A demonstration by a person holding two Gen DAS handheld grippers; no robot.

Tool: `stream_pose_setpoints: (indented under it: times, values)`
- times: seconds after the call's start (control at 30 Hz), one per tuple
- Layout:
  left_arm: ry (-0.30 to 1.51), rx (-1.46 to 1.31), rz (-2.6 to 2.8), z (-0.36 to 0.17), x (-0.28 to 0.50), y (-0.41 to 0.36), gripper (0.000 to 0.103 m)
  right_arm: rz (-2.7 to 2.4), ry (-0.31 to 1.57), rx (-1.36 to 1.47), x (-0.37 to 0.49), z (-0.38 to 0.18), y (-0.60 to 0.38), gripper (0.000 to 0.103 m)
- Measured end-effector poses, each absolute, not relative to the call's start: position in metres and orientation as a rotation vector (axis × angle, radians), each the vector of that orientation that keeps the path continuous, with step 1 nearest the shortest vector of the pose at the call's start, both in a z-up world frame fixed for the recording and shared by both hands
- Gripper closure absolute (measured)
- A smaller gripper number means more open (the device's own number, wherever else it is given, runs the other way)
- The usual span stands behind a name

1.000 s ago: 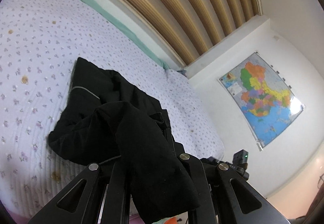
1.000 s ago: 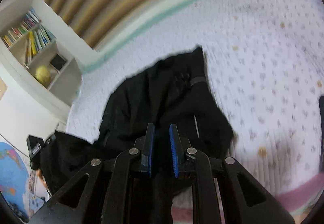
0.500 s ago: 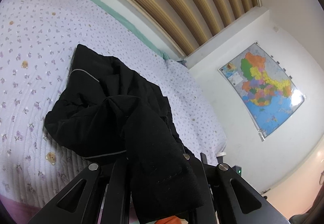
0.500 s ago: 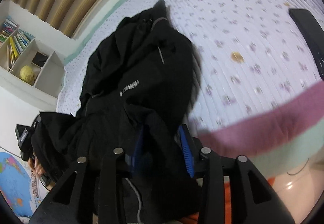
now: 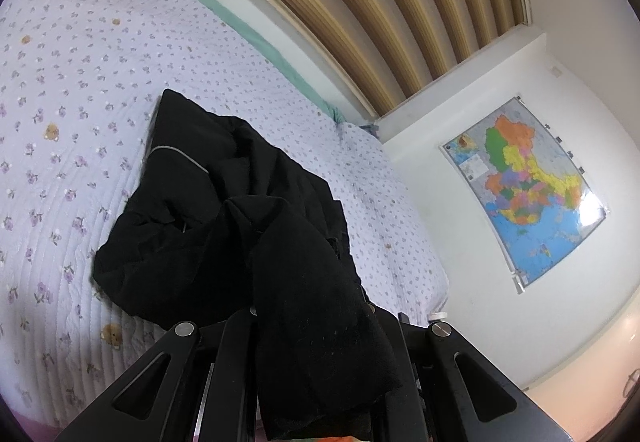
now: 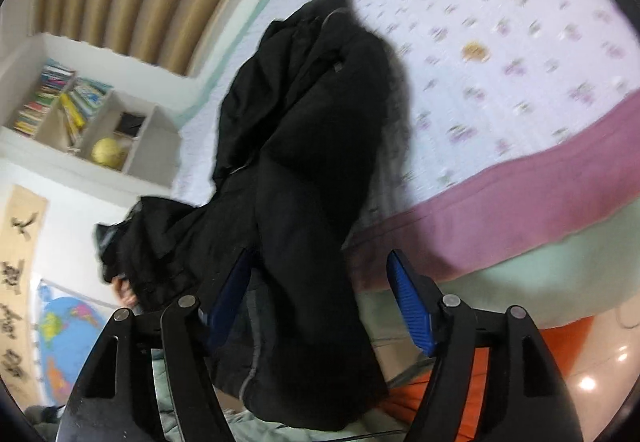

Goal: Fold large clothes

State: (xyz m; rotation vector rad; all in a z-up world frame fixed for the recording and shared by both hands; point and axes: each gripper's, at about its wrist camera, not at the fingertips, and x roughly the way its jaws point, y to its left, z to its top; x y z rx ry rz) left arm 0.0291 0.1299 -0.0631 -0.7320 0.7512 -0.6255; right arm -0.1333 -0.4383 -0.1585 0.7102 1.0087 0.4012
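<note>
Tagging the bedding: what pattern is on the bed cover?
White bed cover with small purple flowers; left wrist view shows it best.

One crumpled black fabric jacket point(image 5: 224, 210) lies on one bed with a lilac flower-print quilted cover point(image 5: 72, 90). One colourful wall map point(image 5: 528, 190) hangs on the white wall in the left wrist view. Two sets of black tongs show, one per view: the left tongs point(image 5: 312, 322), whose tips are hidden under the black cloth, and the right tongs point(image 6: 320, 282), which carry two blue ribbed pads point(image 6: 408, 302). In the right wrist view there is one white wall shelf point(image 6: 132, 146) holding one yellow ball point(image 6: 106, 152) and several upright books point(image 6: 56, 90), too blurred to count. One paper scroll with black brush characters point(image 6: 18, 274) hangs below it.
</note>
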Motion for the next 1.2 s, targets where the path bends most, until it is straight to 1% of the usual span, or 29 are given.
stream_pose_setpoints:
  times: [0.07,0.1,0.13,0.23,0.27,0.37,0.53,0.67,0.83,0.97,1.03,1.1,1.2]
  values:
    - [0.753,-0.728,-0.616,-0.063,0.032,0.13,0.092,0.486,1.031,0.723,-0.133,-0.164,-0.427,0.029]
    - [0.755,-0.727,-0.612,-0.063,0.033,0.13,0.092,0.496,1.036,0.709,-0.133,-0.163,-0.422,0.031]
    - [0.758,-0.728,-0.611,-0.063,0.035,0.131,0.092,0.486,1.031,0.667,-0.134,-0.16,-0.416,0.049]
    - [0.759,-0.716,-0.605,-0.062,0.033,0.133,0.092,0.458,0.999,0.577,-0.139,-0.142,-0.407,0.076]
    - [0.758,-0.713,-0.602,-0.06,0.031,0.134,0.092,0.459,0.984,0.573,-0.142,-0.137,-0.408,0.079]
    - [0.74,-0.71,-0.6,-0.052,0.025,0.139,0.092,0.439,0.92,0.547,-0.143,-0.106,-0.412,0.08]
    - [0.666,-0.721,-0.57,-0.031,0.018,0.155,0.092,0.47,0.795,0.561,-0.115,-0.046,-0.423,0.08]
    - [0.642,-0.753,-0.523,-0.021,0.036,0.165,0.092,0.496,0.728,0.554,-0.062,-0.005,-0.42,0.08]
    - [0.629,-0.747,-0.399,-0.018,0.089,0.164,0.091,0.452,0.683,0.589,0.016,0.015,-0.415,0.08]
    - [0.632,-0.697,-0.251,-0.029,0.139,0.151,0.089,0.31,0.623,0.509,0.087,0.01,-0.404,0.08]
    - [0.656,-0.662,-0.188,-0.041,0.167,0.139,0.089,0.24,0.639,0.475,0.116,-0.001,-0.399,0.08]
    - [0.672,-0.617,-0.143,-0.052,0.187,0.13,0.086,0.189,0.674,0.488,0.146,-0.02,-0.398,0.08]
    - [0.714,-0.574,-0.085,-0.08,0.222,0.12,0.085,0.11,0.719,0.475,0.186,-0.052,-0.403,0.08]
